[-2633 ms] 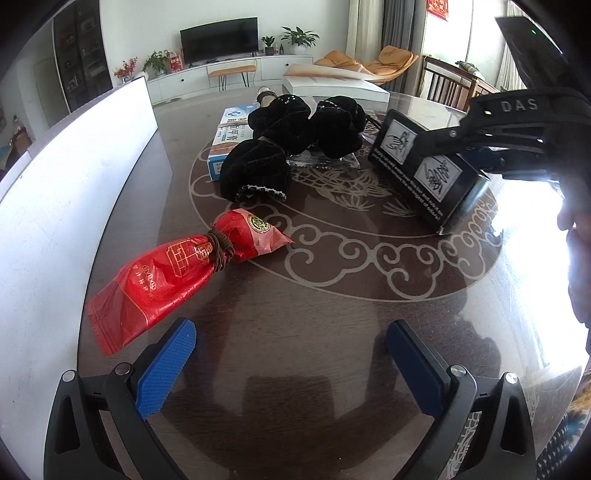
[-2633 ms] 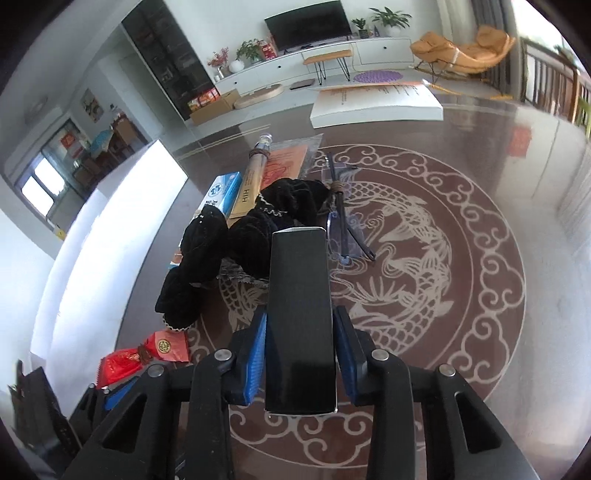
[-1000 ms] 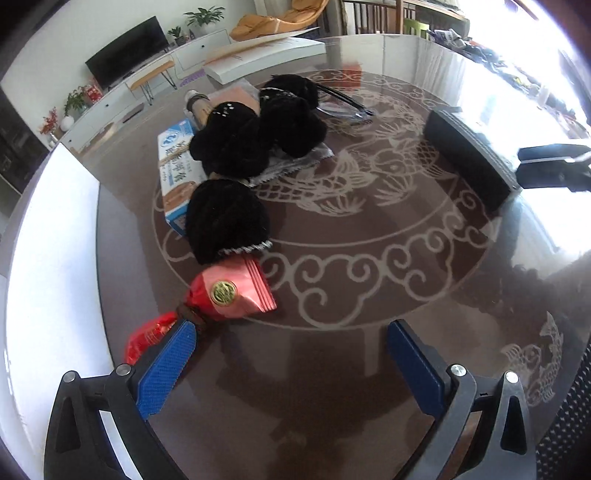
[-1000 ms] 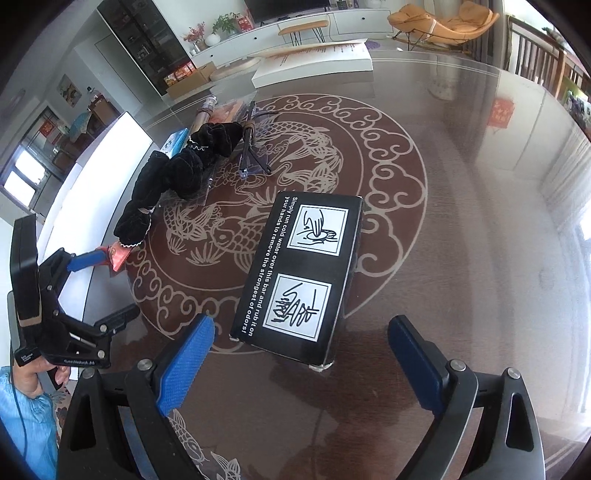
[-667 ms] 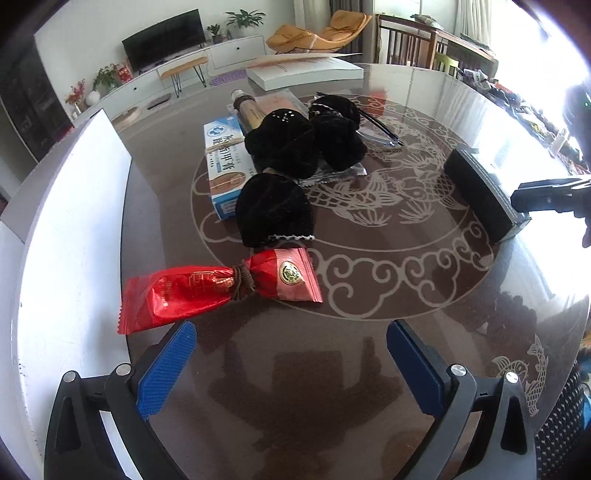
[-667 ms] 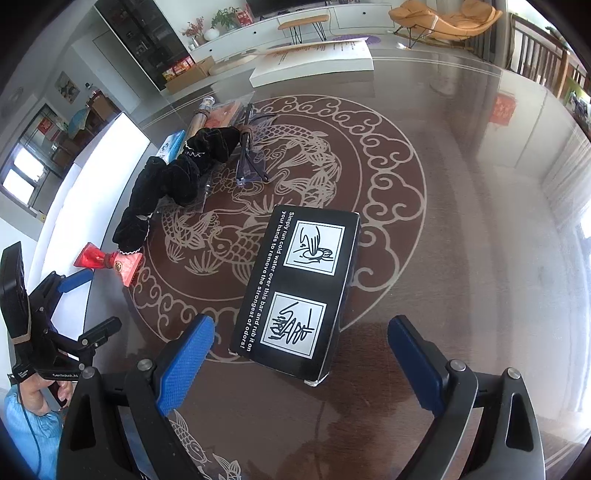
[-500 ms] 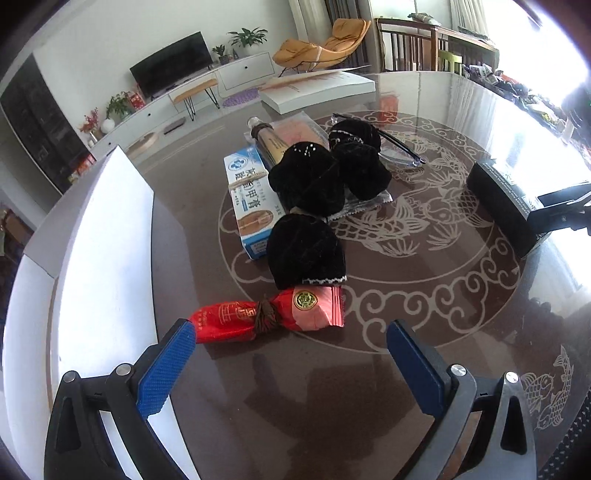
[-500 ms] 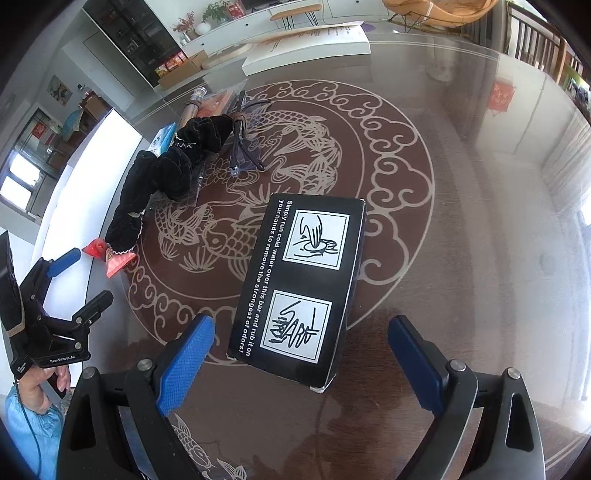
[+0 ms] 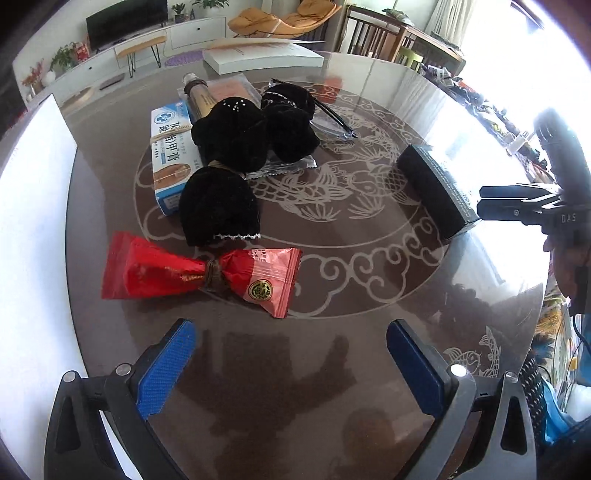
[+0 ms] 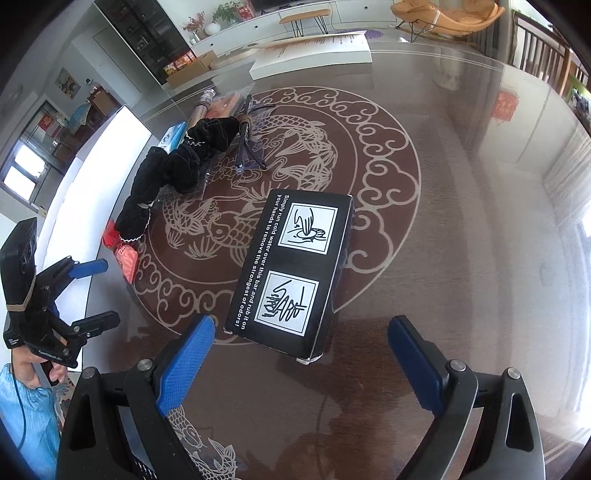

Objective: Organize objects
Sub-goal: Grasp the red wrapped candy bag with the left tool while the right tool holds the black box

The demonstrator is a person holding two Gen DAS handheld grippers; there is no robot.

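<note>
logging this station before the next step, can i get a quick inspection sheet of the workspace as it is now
surface: glossy brown table with fish pattern, strong glare
job's things: black box lying flat; red packet; black pouches; blue-white box
clutter: white book, pen at far side
grippers: left gripper and right gripper open, empty
cables: thin cord by left hand
surroundings: TV, orange chair

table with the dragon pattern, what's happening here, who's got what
Nobody is holding anything at this moment. The right gripper is open, its fingers on either side of the near end of the black box, which lies flat on the table. The left gripper is also open, just short of the red candy packet. Behind that sit black velvet pouches piled on a blue and white box.
</note>
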